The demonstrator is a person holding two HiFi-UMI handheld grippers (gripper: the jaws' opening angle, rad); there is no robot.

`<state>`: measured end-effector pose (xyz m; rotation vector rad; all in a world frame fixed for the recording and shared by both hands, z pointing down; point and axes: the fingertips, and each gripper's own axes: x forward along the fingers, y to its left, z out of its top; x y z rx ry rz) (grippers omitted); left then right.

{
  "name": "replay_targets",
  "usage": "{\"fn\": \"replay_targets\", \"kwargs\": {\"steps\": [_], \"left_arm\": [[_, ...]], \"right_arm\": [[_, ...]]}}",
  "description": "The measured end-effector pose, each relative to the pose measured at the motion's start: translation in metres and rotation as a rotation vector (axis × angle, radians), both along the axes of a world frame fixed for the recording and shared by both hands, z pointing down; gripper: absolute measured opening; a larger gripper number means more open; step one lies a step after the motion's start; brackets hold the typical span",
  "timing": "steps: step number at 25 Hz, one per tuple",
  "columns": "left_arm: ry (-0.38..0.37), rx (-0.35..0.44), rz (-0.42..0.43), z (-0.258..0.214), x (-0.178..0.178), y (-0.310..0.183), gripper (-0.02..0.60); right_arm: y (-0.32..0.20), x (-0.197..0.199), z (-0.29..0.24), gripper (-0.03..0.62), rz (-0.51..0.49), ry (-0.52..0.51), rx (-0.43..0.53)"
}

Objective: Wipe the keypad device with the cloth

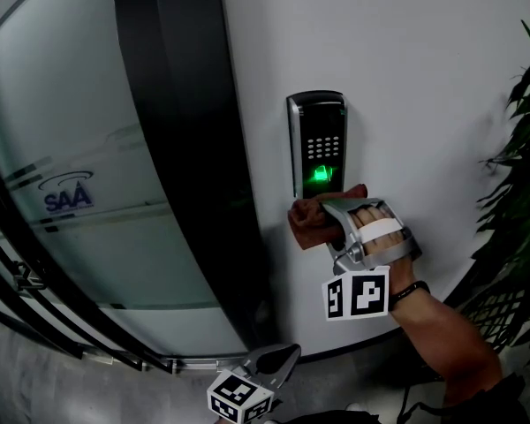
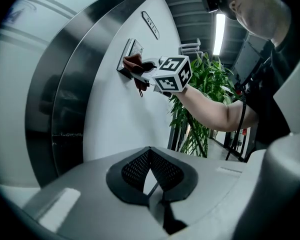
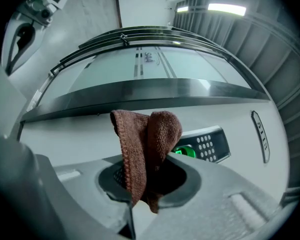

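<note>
Right gripper (image 1: 336,228) is keeping its fingers clamped on the brown cloth (image 1: 309,222), with the bunched fold lying against the lower end of the wall-mounted keypad device (image 1: 318,140), just under its green-lit sensor. Left gripper (image 2: 151,181) is hanging low, fingers together on nothing. Risks: only a small wad is meeting the device, so a hard stroke could be dragging cloth out of the grip, or pressing keys.
</note>
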<state>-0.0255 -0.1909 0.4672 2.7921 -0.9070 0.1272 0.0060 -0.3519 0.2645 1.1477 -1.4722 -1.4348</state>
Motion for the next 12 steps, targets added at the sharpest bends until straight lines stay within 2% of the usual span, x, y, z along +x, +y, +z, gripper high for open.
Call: {"fn": "replay_targets", "kwargs": {"steps": [6,12], "left_arm": [[0.006,0.004,-0.002,0.000,0.000,0.000,0.017],[0.003,0.007,-0.011,-0.001,-0.003,0.001,0.017]], "right_arm": [[-0.001,0.000,0.010,0.055,-0.001,0.007,-0.024],[-0.004,0.001,0.026,0.055,-0.001,0.002,-0.105]]}}
